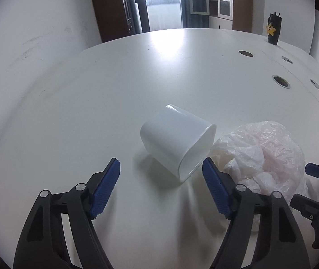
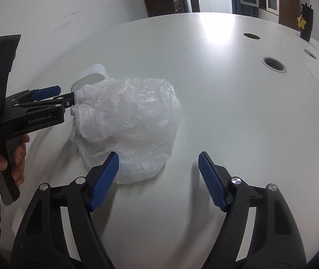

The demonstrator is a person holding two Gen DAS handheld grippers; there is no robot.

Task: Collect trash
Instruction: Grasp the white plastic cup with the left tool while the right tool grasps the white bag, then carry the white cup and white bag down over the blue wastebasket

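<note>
- Left wrist view: the left gripper (image 1: 161,170) points down at a white table (image 1: 92,94); its jaws stand well apart and grip nothing.
- A white plastic cup (image 1: 177,142) lies on its side on the table, its open mouth turned toward the camera and to the right. The cup's lower rim sits between the two blue pads (image 1: 106,188); the right-hand pad is just beside the rim, and contact cannot be confirmed. The left-hand pad is clear of the cup.
- A crumpled translucent plastic bag (image 1: 265,157) lies on the table just right of the cup, touching or nearly touching its rim.
- The right gripper (image 1: 309,186) enters at the right edge, near the bag.
- Far end of the table: round cable holes (image 1: 281,81) and a black device with a yellow star (image 1: 274,29).
- Right wrist view: the right gripper (image 2: 158,164) has its jaws wide apart and empty. The left-hand blue pad (image 2: 104,179) overlaps the near edge of the plastic bag (image 2: 128,121); the right-hand pad stands over bare table (image 2: 226,112).
- The left gripper (image 2: 66,96), held by a hand (image 2: 4,157), reaches in from the left; its tips are at the bag's left side, by the cup (image 2: 91,76).
</note>
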